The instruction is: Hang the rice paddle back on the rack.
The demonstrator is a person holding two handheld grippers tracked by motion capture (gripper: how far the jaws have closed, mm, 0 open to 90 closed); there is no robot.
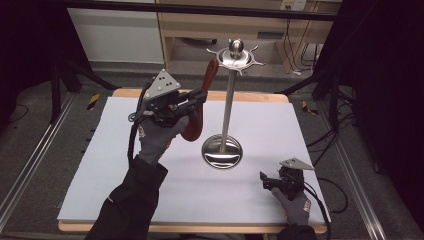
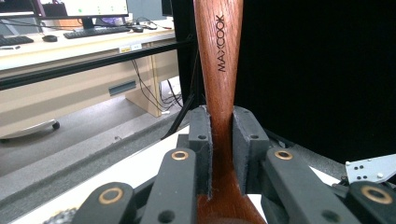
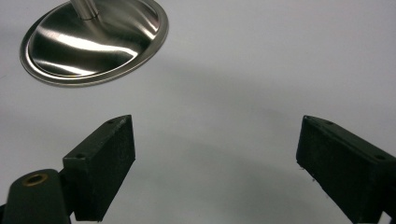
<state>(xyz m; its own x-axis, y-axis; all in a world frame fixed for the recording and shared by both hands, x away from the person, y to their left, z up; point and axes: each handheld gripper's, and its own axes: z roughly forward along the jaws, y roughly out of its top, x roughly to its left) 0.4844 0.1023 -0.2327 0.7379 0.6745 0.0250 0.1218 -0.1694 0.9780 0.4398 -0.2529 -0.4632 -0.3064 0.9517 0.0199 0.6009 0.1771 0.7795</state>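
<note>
The wooden spoon [image 1: 200, 102] stood clamped in the left gripper [image 1: 192, 102], at nine o'clock from the steel stand [image 1: 223, 150]; right gripper [image 1: 264, 181] gaped empty.

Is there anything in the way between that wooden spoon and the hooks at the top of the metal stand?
Nothing visible blocks it. The left gripper holds the wooden spoon beside the stand, its upper end near the hook ring, with open air between. The right gripper rests low, well away.

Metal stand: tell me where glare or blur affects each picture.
High view: the metal stand has bright glare on its round base, and the room's edges are dark. Left gripper view: the wooden spoon is sharp with its lettering readable, while the desk behind is soft. Right gripper view: streaky reflections cross the base; the near claw is slightly soft.
</note>
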